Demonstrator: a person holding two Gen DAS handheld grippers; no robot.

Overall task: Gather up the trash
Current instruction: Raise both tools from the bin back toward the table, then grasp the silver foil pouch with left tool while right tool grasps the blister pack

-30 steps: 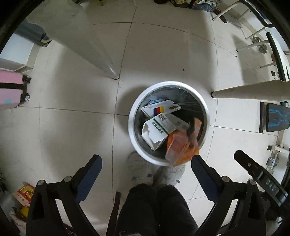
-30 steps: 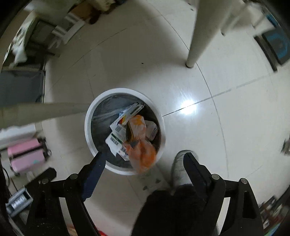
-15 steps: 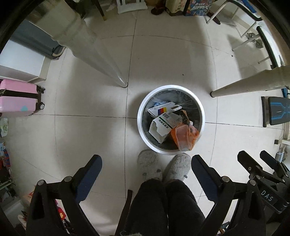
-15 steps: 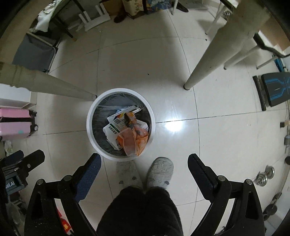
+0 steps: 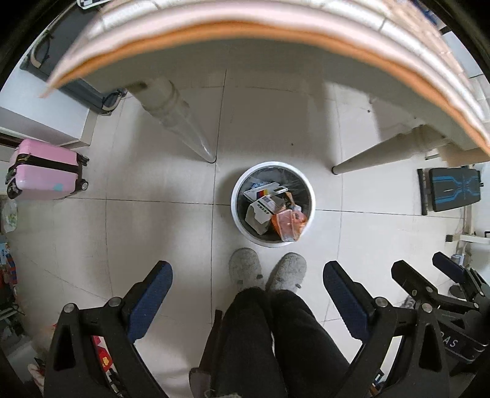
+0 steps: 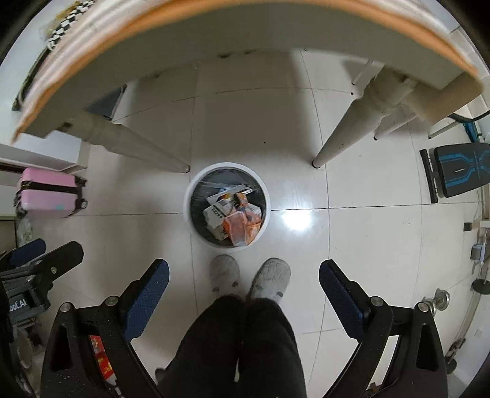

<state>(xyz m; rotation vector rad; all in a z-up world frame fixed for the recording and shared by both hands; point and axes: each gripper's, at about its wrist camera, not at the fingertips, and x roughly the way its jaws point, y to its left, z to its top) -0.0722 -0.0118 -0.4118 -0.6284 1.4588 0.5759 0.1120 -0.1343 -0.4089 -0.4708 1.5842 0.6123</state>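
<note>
A round white trash bin (image 5: 235, 211) stands on the tiled floor under a table; it also shows in the right wrist view (image 6: 187, 211). Inside lie white cardboard boxes (image 5: 260, 211) and an orange plastic wrapper (image 5: 289, 222), which also shows in the right wrist view (image 6: 242, 228). My left gripper (image 5: 248, 272) is open and empty, high above the floor in front of the bin. My right gripper (image 6: 243, 269) is open and empty at similar height. Each gripper shows at the edge of the other's view.
The table edge (image 5: 214, 27) fills the top of both views, with cream legs (image 5: 183, 131) (image 6: 346, 134) either side of the bin. A pink suitcase (image 5: 43, 168) is at left and a black-blue bench (image 5: 453, 188) at right. The person's grey slippers (image 5: 266, 272) stand before the bin.
Both grippers have risen well away from the bin, bringing the table edge into view. The orange wrapper, seen falling at the bin's rim a second ago, now lies in the bin.
</note>
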